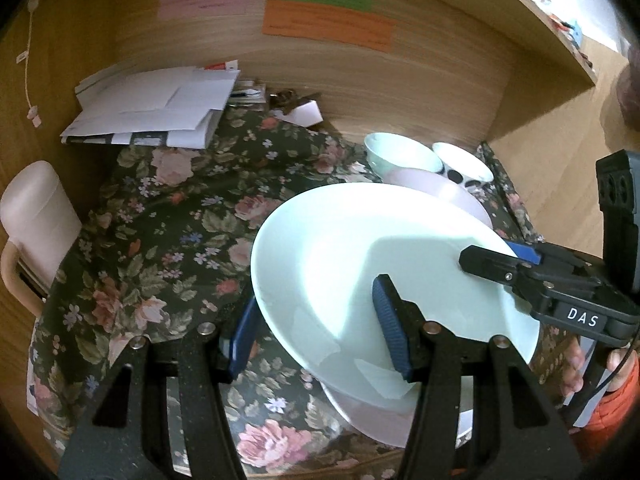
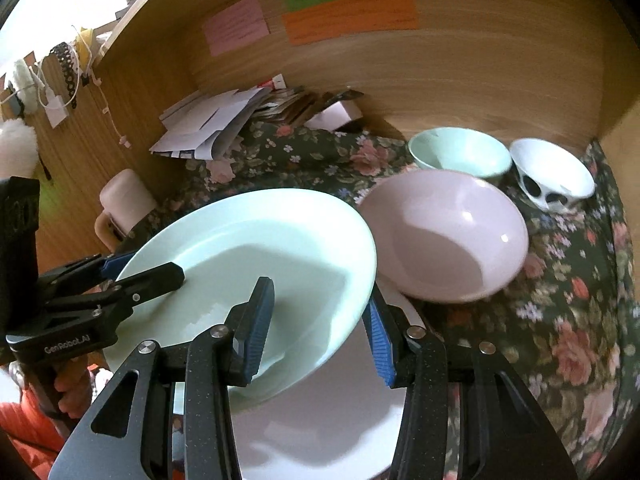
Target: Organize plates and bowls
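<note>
Both hand-held grippers — left (image 1: 320, 332) and right (image 2: 320, 328) — clamp opposite rims of the mint plate (image 1: 360, 264), lifted above a white plate (image 2: 320, 420); only the right view shows the pink bowl (image 2: 448, 236) whole — floral-clothed desk (image 1: 160, 220), wooden walls.

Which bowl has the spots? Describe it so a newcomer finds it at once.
Start at the wooden back wall above the flowered cloth. Three bowls sit there; the spotted bowl is farthest right, beside the green bowl. Only it is white with black blotches.

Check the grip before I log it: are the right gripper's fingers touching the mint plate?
Touching. The right wrist view shows the right gripper with its fingers straddling the mint plate rim, one pad inside, one under the edge.
</note>
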